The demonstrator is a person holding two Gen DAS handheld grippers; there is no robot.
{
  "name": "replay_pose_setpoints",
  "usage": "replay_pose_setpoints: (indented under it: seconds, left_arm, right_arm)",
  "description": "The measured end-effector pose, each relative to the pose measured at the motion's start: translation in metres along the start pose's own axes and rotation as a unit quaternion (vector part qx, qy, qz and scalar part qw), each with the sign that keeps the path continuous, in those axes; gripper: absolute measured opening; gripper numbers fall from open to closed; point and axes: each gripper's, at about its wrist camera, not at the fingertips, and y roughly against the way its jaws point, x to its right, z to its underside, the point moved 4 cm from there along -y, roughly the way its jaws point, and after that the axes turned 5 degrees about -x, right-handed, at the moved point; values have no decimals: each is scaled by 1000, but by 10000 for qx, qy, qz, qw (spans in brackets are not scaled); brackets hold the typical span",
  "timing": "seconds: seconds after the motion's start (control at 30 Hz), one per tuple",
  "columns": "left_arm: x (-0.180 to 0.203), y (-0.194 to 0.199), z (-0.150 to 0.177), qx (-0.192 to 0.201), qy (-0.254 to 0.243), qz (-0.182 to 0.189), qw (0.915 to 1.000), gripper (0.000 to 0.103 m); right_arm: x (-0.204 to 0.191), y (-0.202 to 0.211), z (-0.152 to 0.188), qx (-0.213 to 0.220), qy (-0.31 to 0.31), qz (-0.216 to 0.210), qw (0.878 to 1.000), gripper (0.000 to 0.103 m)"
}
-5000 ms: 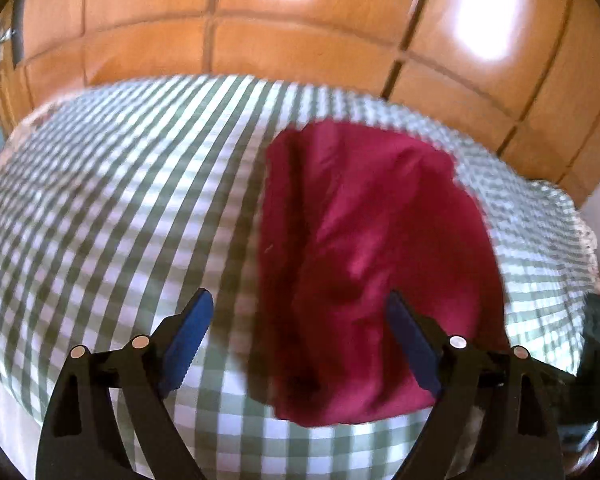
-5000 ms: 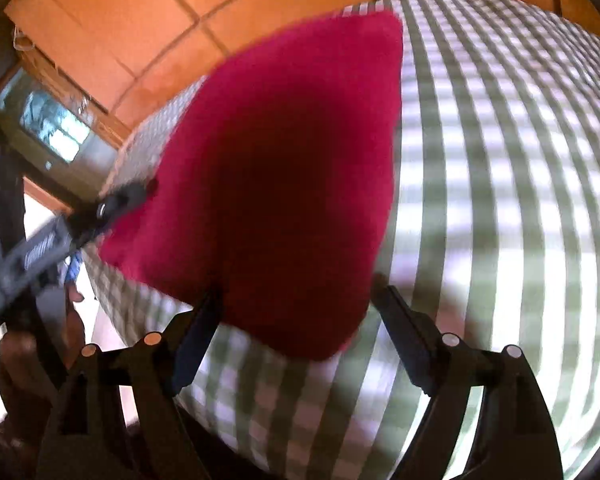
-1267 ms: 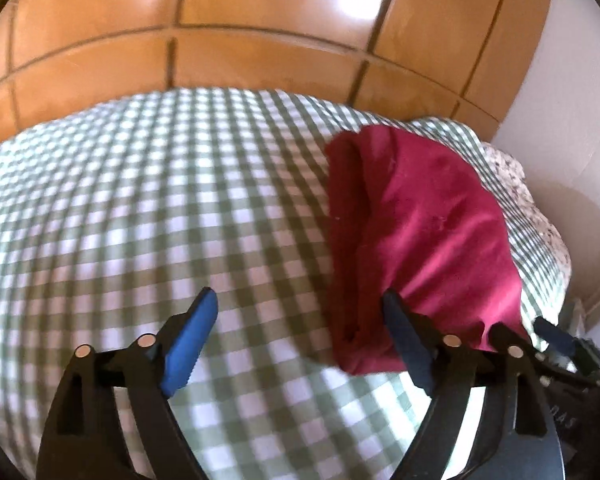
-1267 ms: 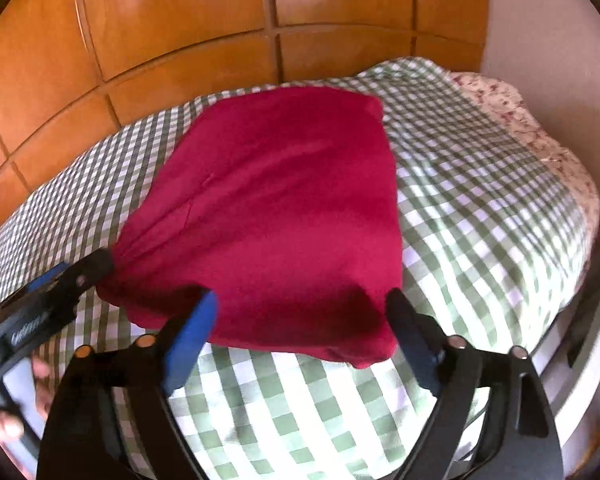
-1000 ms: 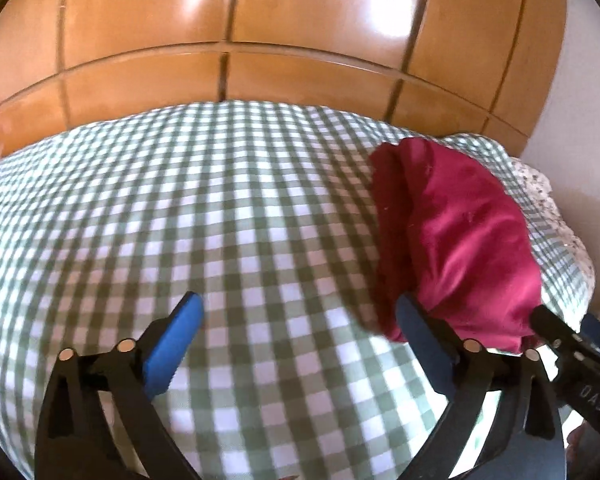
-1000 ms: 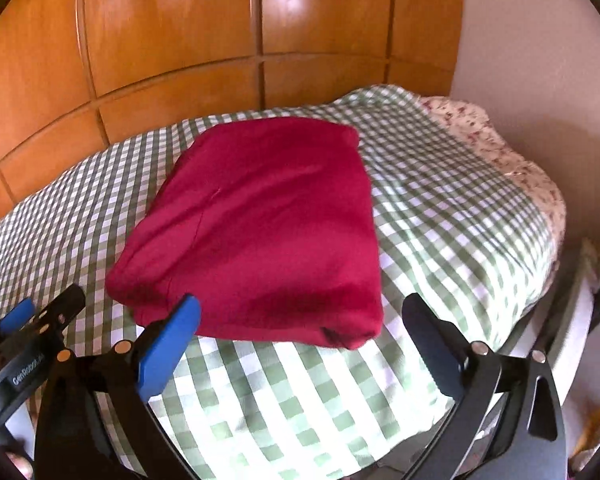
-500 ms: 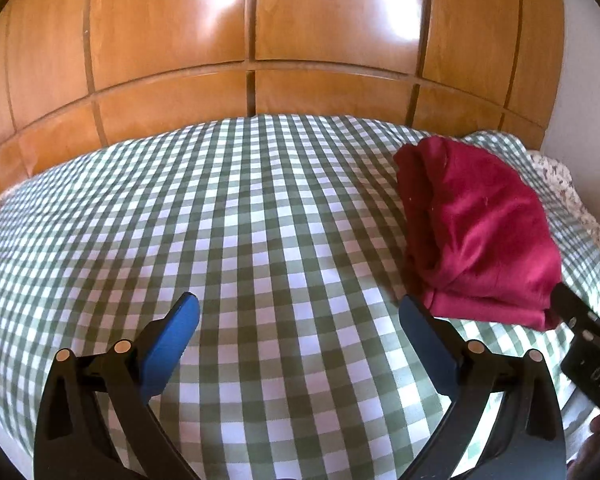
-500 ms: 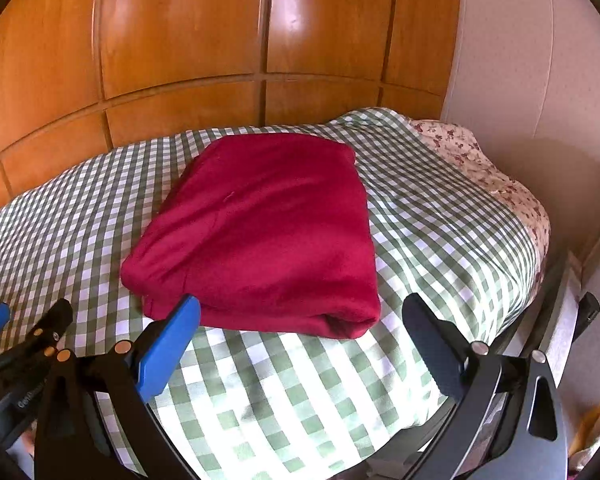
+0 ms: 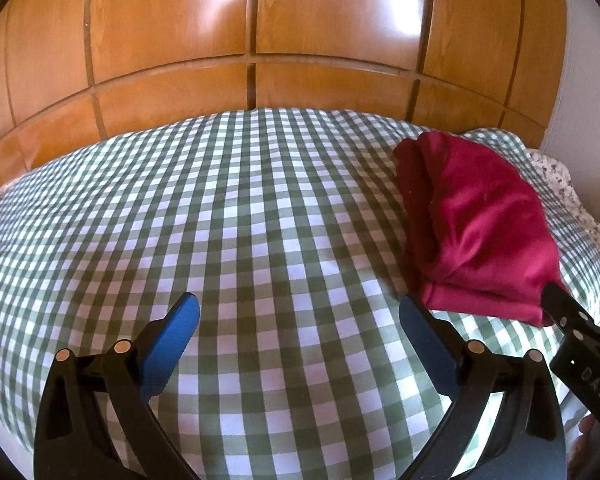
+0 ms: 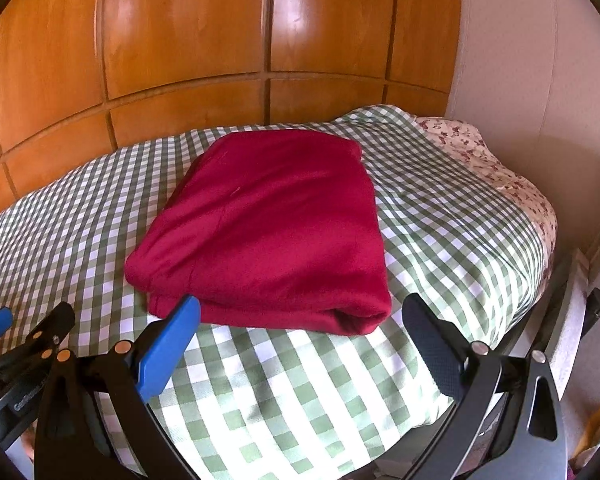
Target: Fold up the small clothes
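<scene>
the folded red garment (image 10: 268,232) lies on the green checked bedspread (image 10: 440,248), just beyond the right gripper (image 10: 300,320), whose jaws gape wide and grasp nothing. the left gripper (image 9: 300,320), equally spread and empty, hovers over bare checks well to the garment's left. behind the garment rise wooden panels (image 10: 188,32); a floral sheet (image 10: 488,160) peeks out at its right. the garment's type is hard to make out.

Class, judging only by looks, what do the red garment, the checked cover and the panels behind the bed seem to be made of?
Red garment: probably soft matte knit; thick rounded folds, no shine.
Checked cover: seemingly thin woven cotton; green-white checks, fine creases.
Panels: likely varnished wood or veneer; visible grain, glossy window glare.
</scene>
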Motion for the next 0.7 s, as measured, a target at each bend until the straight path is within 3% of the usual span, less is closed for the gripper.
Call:
replay_pose_setpoints:
  seconds: [0.7]
  left_arm:
    - [-6,7,0,117,36,-110,9999,99]
  right_arm:
    - [-4,-1,3,-28,-15,-26,10000,101]
